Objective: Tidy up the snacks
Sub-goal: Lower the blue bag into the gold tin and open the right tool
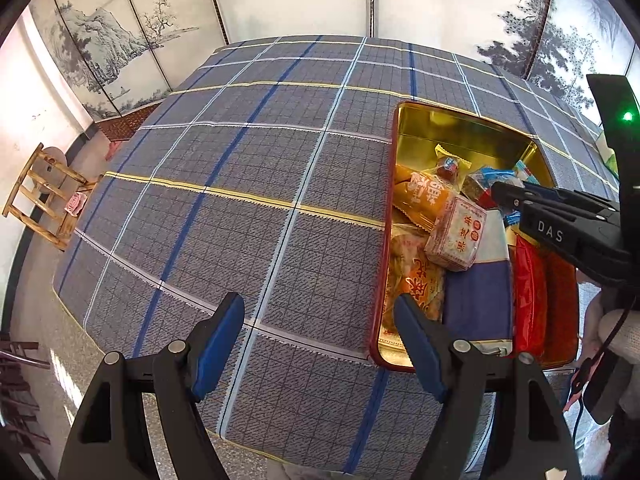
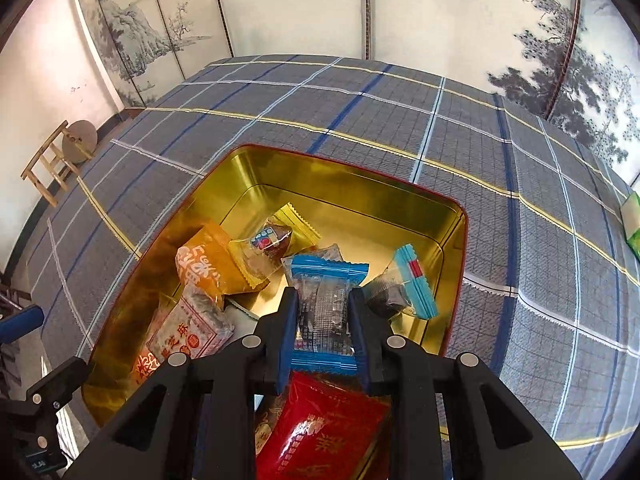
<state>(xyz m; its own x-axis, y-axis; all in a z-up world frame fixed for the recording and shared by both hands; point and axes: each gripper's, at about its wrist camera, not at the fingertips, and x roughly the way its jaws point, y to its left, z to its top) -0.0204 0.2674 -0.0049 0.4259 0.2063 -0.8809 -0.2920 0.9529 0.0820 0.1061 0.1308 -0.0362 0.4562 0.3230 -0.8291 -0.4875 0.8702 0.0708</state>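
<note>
The clear, blue-ended crinkly plastic snack packet [image 2: 323, 312] sat pinched across its middle by the right gripper [image 2: 324, 334] above the gold-lined, red-rimmed metal tin [image 2: 348, 184]. It looked light, soft and slippery, best held mid-body. The left gripper [image 1: 320, 344] hung spread and empty over the checked grey tablecloth [image 1: 240, 200].

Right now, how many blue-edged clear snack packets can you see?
2. One blue-edged packet is pinched in the right gripper above the gold tin; the other lies inside by the tin's right wall. More may be buried.
</note>
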